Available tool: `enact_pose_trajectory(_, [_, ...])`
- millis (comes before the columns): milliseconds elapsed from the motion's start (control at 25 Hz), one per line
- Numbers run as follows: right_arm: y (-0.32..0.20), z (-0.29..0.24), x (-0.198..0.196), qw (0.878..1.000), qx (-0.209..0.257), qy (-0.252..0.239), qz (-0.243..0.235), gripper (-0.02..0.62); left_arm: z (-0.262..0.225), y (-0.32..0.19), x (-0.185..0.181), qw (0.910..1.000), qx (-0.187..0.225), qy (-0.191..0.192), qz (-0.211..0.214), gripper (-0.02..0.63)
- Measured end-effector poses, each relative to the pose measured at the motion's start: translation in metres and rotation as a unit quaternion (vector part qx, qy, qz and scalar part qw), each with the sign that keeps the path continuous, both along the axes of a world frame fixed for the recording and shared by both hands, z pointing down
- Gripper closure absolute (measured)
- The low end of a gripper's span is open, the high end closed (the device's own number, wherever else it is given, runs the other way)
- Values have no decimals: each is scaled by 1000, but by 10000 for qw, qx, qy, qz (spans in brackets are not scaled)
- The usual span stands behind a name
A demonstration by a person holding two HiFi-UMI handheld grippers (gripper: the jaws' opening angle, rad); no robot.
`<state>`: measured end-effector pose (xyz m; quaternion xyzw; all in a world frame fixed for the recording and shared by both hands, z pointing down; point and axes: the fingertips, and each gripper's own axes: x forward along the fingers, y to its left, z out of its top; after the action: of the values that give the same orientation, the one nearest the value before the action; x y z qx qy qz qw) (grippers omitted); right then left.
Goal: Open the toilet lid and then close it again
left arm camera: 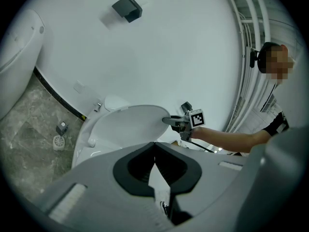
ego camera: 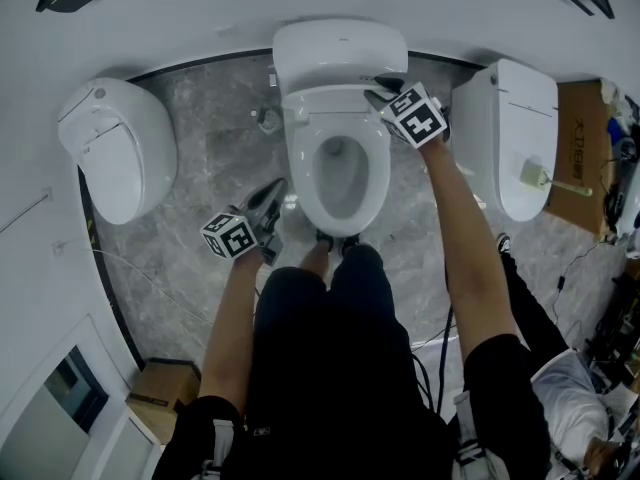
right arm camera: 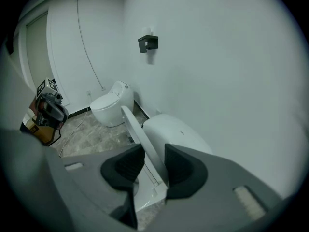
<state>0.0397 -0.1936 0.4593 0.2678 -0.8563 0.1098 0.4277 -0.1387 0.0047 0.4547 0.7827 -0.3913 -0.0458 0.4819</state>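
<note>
White plastic toilet lid [right arm camera: 140, 139] stands raised, tilted near upright over the bowl [ego camera: 302, 173] at the upper centre of the head view; the right gripper [ego camera: 384, 92] grasps its edge between both pads. The left gripper [ego camera: 272, 196], at lower left beside the bowl, is clenched on nothing.

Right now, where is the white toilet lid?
In the right gripper view the white toilet lid stands raised between the jaws of the right gripper, left of the tank.
</note>
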Motion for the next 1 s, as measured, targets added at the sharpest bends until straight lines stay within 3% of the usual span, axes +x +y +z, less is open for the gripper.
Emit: enact_pose_trajectory(1000, [86, -2, 1, 9983, 369, 6, -452, 485, 2, 32, 32, 9999, -44, 102, 58, 596])
